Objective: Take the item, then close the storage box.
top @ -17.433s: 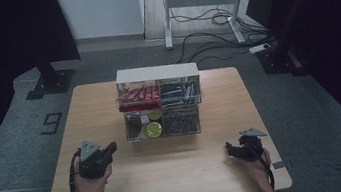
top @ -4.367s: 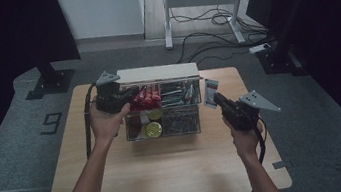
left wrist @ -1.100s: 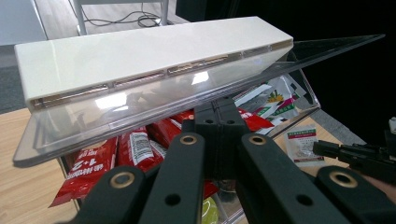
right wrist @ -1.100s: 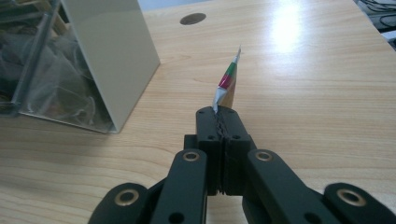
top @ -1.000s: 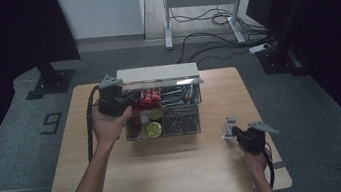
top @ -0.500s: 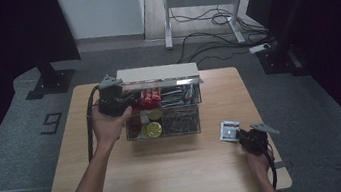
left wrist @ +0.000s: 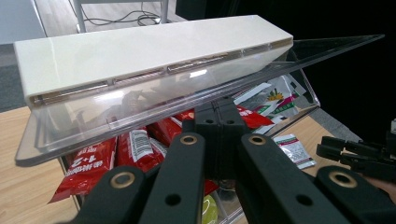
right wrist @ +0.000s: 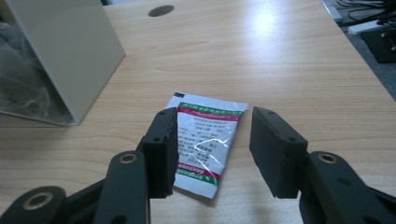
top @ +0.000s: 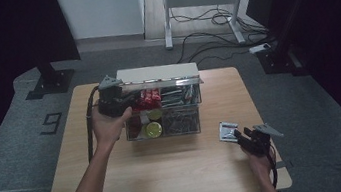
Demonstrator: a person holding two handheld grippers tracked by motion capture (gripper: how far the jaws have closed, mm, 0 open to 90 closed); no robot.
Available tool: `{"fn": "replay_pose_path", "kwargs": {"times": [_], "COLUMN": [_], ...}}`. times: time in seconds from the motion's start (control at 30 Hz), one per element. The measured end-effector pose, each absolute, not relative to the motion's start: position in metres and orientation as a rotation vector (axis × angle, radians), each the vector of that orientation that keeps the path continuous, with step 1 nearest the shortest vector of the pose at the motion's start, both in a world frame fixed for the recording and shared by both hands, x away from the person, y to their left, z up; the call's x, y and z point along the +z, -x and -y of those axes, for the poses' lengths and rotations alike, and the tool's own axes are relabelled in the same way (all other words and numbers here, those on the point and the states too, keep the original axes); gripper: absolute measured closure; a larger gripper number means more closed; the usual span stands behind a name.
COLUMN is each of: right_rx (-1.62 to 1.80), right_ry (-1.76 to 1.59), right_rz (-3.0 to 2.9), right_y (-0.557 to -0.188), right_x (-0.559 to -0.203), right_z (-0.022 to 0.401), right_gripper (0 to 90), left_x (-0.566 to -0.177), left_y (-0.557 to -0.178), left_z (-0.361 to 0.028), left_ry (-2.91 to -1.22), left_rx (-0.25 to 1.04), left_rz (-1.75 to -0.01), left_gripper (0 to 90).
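Note:
A clear storage box [top: 156, 71] with a white top [left wrist: 140, 51] stands at the table's far middle. My left gripper [top: 126, 99] [left wrist: 217, 116] is shut on the edge of its clear lid [left wrist: 140, 107], which it holds raised. Inside lie red packets [top: 150, 98] [left wrist: 93, 158] and a yellow-green round thing [top: 153, 128]. At the front right, a small white packet [top: 227, 131] [right wrist: 205, 128] with green and red bands lies flat on the table. My right gripper [top: 239, 134] [right wrist: 215, 123] sits low over it. Its jaws have just been opening and stand either side of the packet without pressing it.
The wooden table [top: 170, 177] has bare room in front of the box and at the left. The box's white side wall [right wrist: 65, 60] rises to the left of my right gripper. A cable hole [right wrist: 161, 10] is in the tabletop beyond. A desk frame [top: 206, 5] stands on the floor behind.
My right gripper came down from the box to the table's front right with the packet, then opened its jaws and left the packet lying there. The left gripper kept the lid raised.

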State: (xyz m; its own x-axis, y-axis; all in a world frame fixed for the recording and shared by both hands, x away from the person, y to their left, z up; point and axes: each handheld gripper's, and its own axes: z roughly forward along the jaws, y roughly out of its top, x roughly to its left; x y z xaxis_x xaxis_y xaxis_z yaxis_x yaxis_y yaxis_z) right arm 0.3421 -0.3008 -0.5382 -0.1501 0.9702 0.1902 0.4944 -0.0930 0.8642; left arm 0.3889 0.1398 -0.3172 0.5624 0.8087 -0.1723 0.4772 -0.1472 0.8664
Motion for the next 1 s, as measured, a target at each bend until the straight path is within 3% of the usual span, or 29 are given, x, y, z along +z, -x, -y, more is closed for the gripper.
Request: {"fn": "replay_pose_path", "kwargs": {"times": [1.0], "right_rx": [1.24], "right_ry": [-1.6], "right_rz": [-1.692], "right_y": [-0.337], "right_x": [-0.538], "right_z": [0.294], "right_gripper": [52.9], "left_x": [-0.332], "left_y": [-0.383], "left_z": [-0.147], "left_ry": [-1.798], "left_rx": [0.343], "left_rz": [-1.07], "left_gripper": [90.0]}}
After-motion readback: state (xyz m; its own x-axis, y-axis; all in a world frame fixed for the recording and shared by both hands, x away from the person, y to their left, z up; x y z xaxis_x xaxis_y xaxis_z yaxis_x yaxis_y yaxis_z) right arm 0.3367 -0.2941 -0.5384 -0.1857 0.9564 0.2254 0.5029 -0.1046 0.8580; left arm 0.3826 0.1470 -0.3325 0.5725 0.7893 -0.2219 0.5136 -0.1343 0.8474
